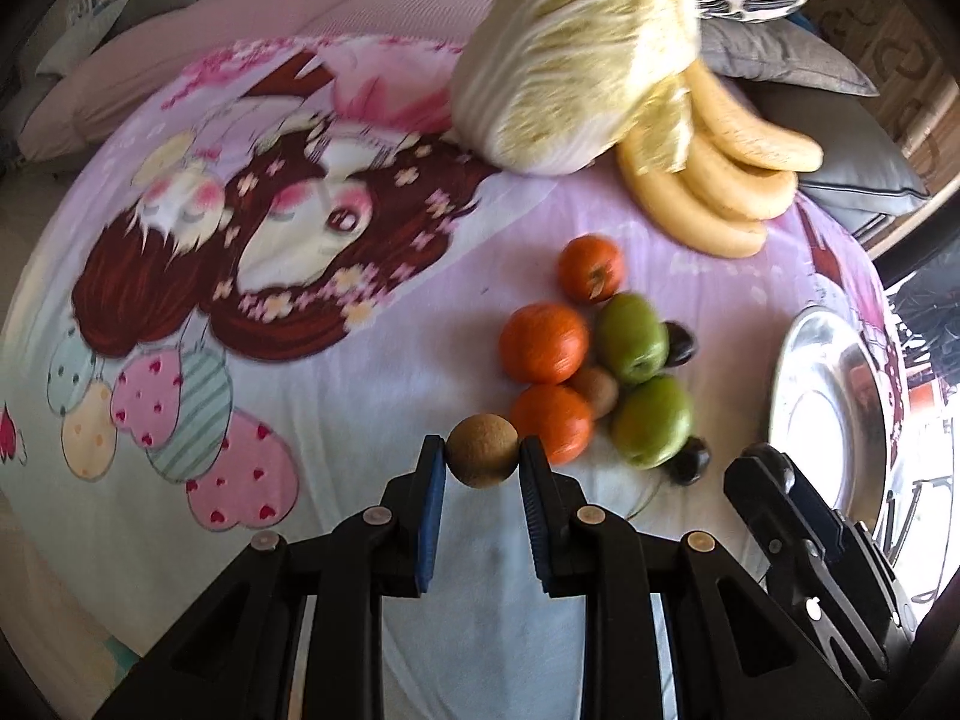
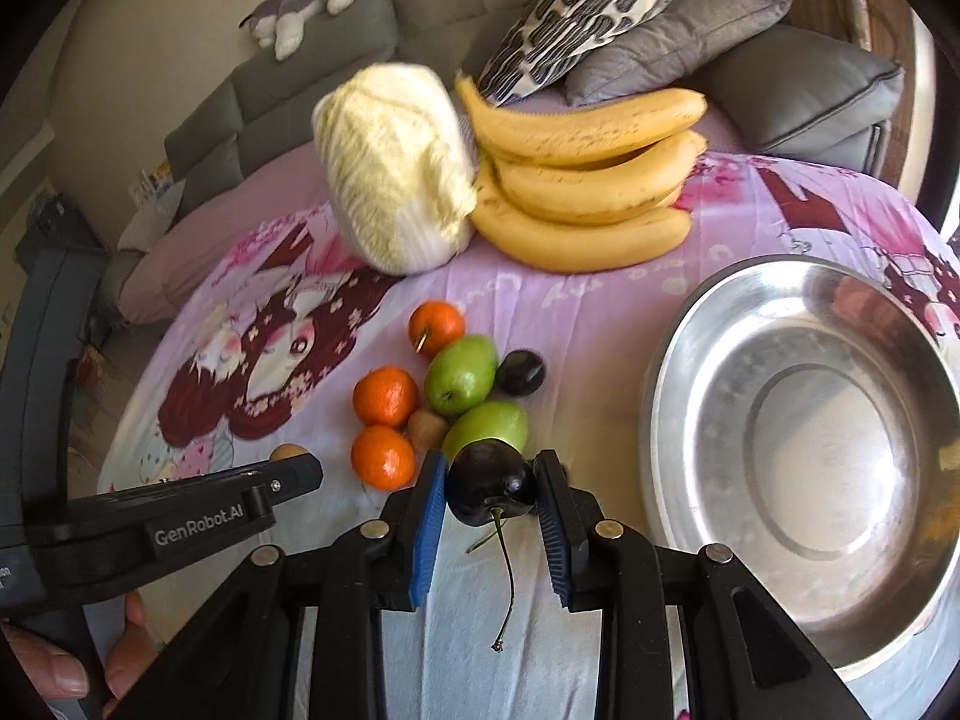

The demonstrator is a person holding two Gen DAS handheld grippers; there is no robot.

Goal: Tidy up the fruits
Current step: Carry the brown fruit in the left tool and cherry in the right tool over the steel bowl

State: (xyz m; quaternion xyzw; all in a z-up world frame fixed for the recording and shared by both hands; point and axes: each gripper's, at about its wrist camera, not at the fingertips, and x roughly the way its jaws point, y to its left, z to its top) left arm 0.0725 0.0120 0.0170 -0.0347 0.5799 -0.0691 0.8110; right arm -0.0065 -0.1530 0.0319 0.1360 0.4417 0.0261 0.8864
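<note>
My left gripper [image 1: 482,457] is shut on a small round brown fruit [image 1: 482,450], held just above the bedsheet. My right gripper [image 2: 491,489] is shut on a dark cherry [image 2: 491,483] whose long stem hangs down. Just beyond both grippers lies a cluster of three oranges [image 2: 385,396], two green fruits [image 2: 461,375], a kiwi [image 2: 427,427] and another dark cherry [image 2: 519,372]. A wide steel bowl [image 2: 750,312] with nothing in it sits to the right of the cluster. The left gripper [image 2: 288,471] also shows at the left of the right wrist view.
A bunch of bananas [image 2: 582,180] and a napa cabbage [image 2: 393,174] lie at the far side of the cartoon-print sheet [image 1: 300,396]. Grey and patterned cushions [image 2: 678,42] and a grey sofa [image 2: 336,48] stand behind. A hand [image 2: 54,666] holds the left gripper.
</note>
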